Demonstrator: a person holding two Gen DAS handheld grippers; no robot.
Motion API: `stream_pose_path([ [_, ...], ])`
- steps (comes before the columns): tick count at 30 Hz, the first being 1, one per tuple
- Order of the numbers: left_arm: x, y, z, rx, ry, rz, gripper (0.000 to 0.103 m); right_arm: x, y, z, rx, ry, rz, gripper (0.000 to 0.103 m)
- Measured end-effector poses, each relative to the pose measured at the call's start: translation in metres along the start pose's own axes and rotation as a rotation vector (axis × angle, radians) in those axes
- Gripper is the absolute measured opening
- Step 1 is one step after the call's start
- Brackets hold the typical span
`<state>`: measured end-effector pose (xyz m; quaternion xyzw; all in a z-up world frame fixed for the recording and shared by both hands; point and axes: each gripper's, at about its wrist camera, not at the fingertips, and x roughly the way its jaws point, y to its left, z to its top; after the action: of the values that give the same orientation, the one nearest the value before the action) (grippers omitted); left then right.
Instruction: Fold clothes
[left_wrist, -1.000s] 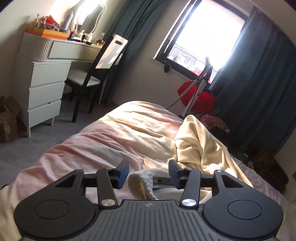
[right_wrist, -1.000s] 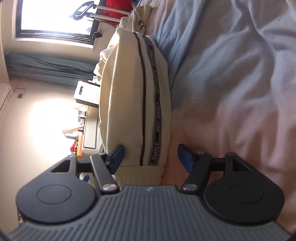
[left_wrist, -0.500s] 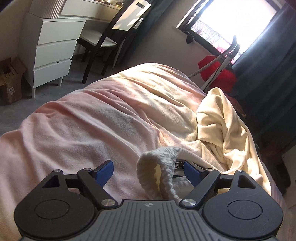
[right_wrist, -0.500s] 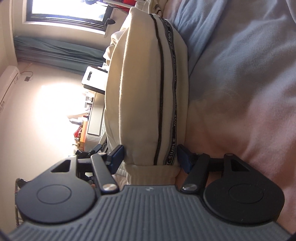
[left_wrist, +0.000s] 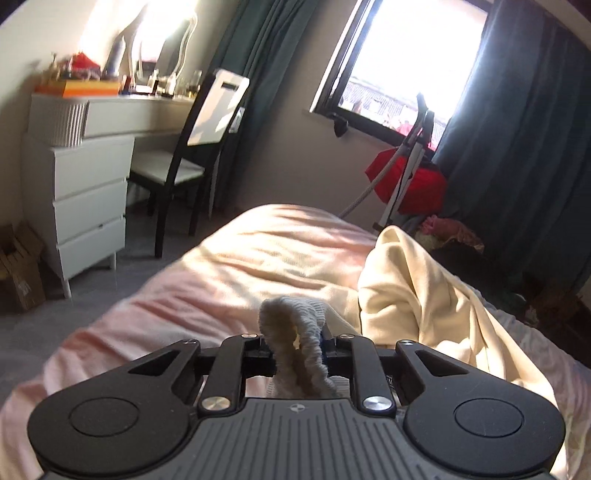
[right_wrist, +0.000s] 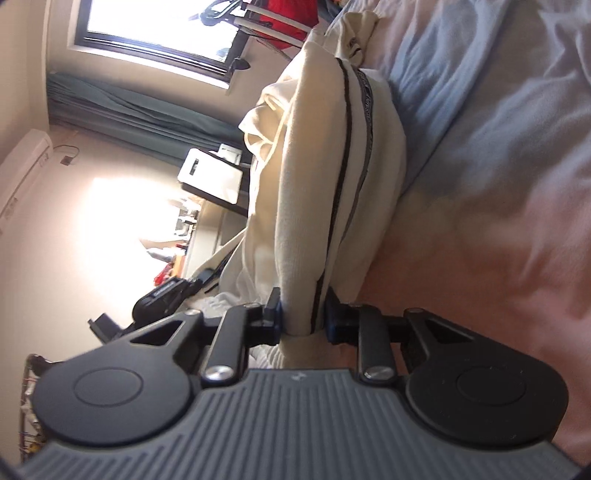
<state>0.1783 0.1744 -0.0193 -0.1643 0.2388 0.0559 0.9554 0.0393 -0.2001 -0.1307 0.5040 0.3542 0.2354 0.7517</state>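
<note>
Cream trousers (left_wrist: 413, 295) with a black lettered side stripe lie on the pink bed (left_wrist: 258, 266). My left gripper (left_wrist: 295, 349) is shut on their ribbed elastic waistband (left_wrist: 295, 332), which bunches up between the jaws. In the right wrist view, rolled sideways, my right gripper (right_wrist: 301, 319) is shut on the trousers (right_wrist: 325, 184) near the striped edge (right_wrist: 341, 162) and holds them slightly off the bed (right_wrist: 498, 184). The left gripper also shows in the right wrist view (right_wrist: 162, 299), beside the cloth.
A white dresser (left_wrist: 85, 192) and a black chair (left_wrist: 192, 162) stand left of the bed. A window (left_wrist: 413, 59) with dark curtains (left_wrist: 524, 147) is behind. A red bag and a stand (left_wrist: 406, 184) sit at the bed's far end. A cardboard box (left_wrist: 18, 266) is on the floor.
Both grippers were open around the trousers and have shut on them, the left on the waistband, the right on the striped edge. The cloth has risen slightly.
</note>
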Motion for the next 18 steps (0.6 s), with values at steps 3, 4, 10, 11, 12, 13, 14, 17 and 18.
stream_pose_path([
  [3,-0.001,-0.003,0.044,0.008,-0.057,0.040,0.019,0.016,0.019,-0.023,0.016,0.050,0.111,0.023],
  [4,0.005,-0.003,0.061,0.026,-0.060,0.058,0.019,0.028,0.026,-0.031,0.011,0.072,0.132,0.022],
  [10,0.056,0.006,0.130,0.197,-0.102,0.241,0.019,0.135,0.070,-0.063,-0.045,0.201,0.198,0.022],
  [11,0.068,0.011,0.139,0.208,-0.099,0.270,0.019,0.154,0.075,-0.068,-0.051,0.226,0.209,0.022],
  [12,0.081,0.016,0.146,0.217,-0.092,0.298,0.019,0.172,0.078,-0.073,-0.050,0.254,0.213,0.022],
  [13,0.097,0.024,0.150,0.220,-0.073,0.326,0.019,0.181,0.077,-0.075,-0.052,0.270,0.202,0.022],
  [14,0.113,0.031,0.151,0.225,-0.046,0.349,0.019,0.190,0.076,-0.076,-0.054,0.286,0.190,0.022],
  [17,0.156,0.054,0.146,0.197,0.015,0.352,0.020,0.218,0.073,-0.081,-0.060,0.336,0.155,0.023],
  [18,0.165,0.061,0.140,0.178,0.019,0.329,0.020,0.227,0.072,-0.082,-0.062,0.352,0.143,0.023],
])
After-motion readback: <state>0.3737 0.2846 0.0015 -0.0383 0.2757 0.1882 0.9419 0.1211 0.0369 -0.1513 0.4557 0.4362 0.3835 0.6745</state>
